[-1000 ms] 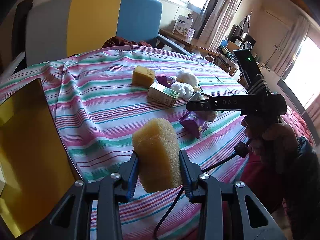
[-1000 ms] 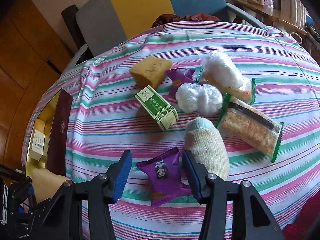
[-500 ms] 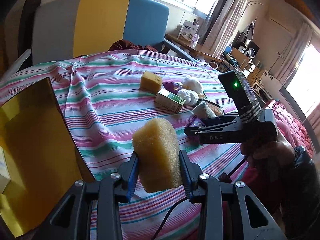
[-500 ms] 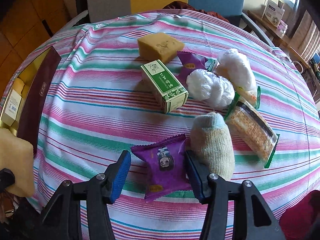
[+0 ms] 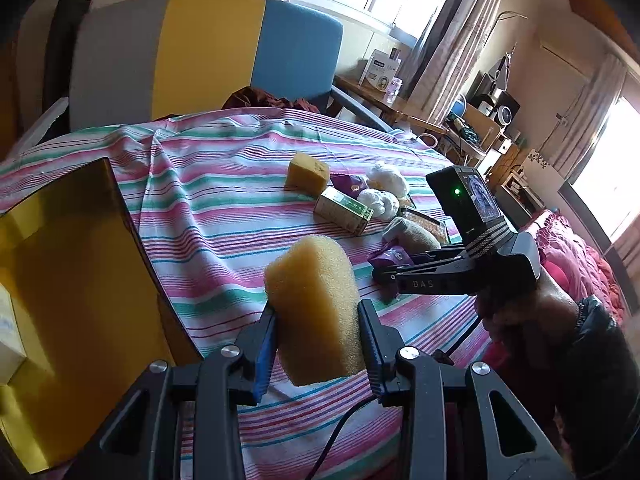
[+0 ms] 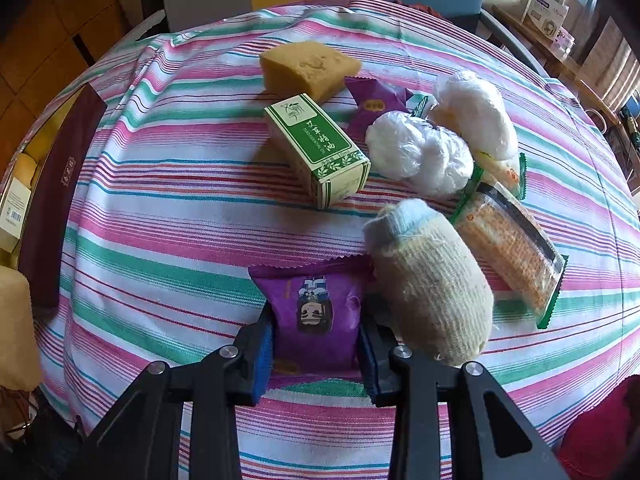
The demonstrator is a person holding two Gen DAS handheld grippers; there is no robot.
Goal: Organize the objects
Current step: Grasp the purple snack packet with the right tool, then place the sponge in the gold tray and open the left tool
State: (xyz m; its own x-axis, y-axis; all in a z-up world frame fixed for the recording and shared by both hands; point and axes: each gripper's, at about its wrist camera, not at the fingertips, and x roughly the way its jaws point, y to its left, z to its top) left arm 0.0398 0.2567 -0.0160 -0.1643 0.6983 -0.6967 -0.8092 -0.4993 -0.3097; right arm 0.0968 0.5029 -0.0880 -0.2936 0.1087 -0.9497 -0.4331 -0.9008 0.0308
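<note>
My left gripper is shut on a yellow sponge and holds it above the striped tablecloth, beside an open yellow-lined box. My right gripper is closed around a purple snack packet that lies on the cloth; it also shows in the left wrist view. A rolled beige sock touches the right finger. Further off lie a green carton, a second yellow sponge, another purple packet, white plastic bundles and a cracker pack.
The box with its maroon wall sits at the table's left edge and holds small cartons. A grey, yellow and blue chair stands behind the table. Desk clutter and curtains fill the far right.
My right gripper has moved forward and closed its fingers onto the purple packet. My left gripper has drawn back and up a little, still holding the sponge.
</note>
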